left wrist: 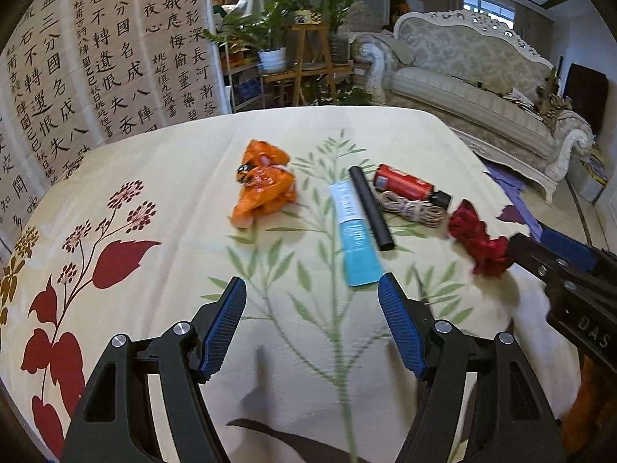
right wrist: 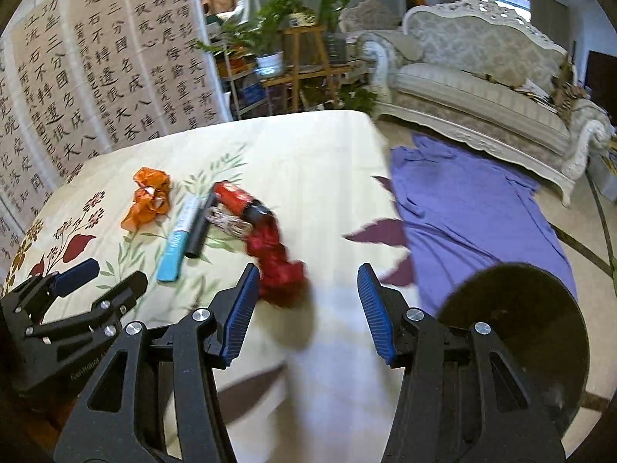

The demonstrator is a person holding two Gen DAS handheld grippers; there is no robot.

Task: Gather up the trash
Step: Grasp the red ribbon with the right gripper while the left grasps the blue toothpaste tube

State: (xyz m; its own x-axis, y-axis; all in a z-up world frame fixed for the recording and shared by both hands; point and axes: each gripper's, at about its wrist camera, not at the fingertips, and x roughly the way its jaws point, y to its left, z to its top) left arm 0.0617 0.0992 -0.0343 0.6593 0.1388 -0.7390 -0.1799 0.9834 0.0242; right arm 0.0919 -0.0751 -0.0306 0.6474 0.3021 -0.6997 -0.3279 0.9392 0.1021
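Note:
A crumpled orange wrapper [left wrist: 262, 185] [right wrist: 148, 198] lies on the floral tablecloth [left wrist: 154, 177]. To its right lie a blue-and-white tube [left wrist: 356, 239] [right wrist: 179, 239], a black cylinder [left wrist: 370, 206] [right wrist: 198, 229], a red can [left wrist: 405, 185] [right wrist: 235, 196], a coil of string [left wrist: 408, 208] [right wrist: 227, 223] and a crumpled red wrapper [left wrist: 478, 243] [right wrist: 275, 266]. My left gripper [left wrist: 312, 324] is open and empty, short of the tube. My right gripper [right wrist: 304, 308] is open and empty, its left finger next to the red wrapper; it also shows in the left wrist view [left wrist: 555, 258].
A round black bin [right wrist: 516, 332] sits off the table's right edge, below my right gripper. A purple cloth [right wrist: 462, 208] lies on the floor. A sofa [left wrist: 482, 77], plants [left wrist: 277, 27] and a calligraphy screen [left wrist: 96, 69] stand beyond the table.

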